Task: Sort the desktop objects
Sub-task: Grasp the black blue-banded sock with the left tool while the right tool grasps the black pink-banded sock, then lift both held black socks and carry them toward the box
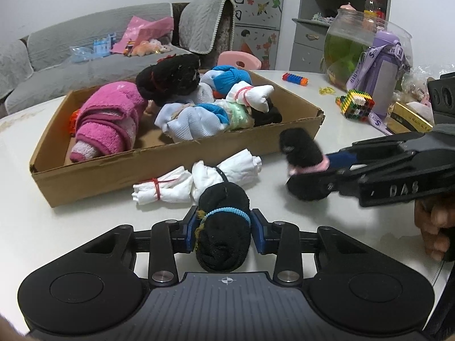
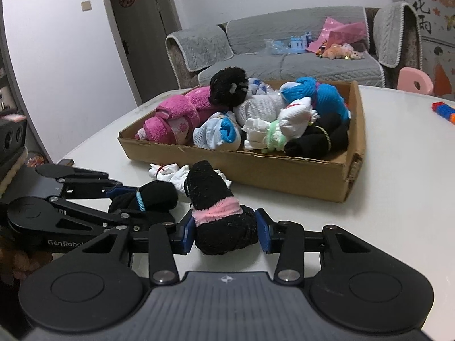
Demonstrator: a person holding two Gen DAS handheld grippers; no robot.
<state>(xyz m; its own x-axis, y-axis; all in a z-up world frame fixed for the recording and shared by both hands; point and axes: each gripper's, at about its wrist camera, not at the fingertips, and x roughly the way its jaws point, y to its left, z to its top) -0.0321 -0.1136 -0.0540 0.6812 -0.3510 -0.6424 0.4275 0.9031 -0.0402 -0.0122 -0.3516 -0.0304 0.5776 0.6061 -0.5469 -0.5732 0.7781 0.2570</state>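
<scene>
Just in front of the cardboard box, the left gripper was clamped on a blue-banded black sock bundle; the right gripper squeezed a pink-banded black sock bundle beside it.

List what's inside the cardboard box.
The cardboard box holds bundled socks: a pink fuzzy roll, a black ball, blue-and-white pairs, black ones. Lower layers are covered.

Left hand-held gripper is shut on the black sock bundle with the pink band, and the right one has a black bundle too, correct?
Not quite. The left hand-held gripper is shut on the black bundle with the blue band, as the left wrist view shows. The pink-banded black bundle is in the right hand-held gripper.
</scene>
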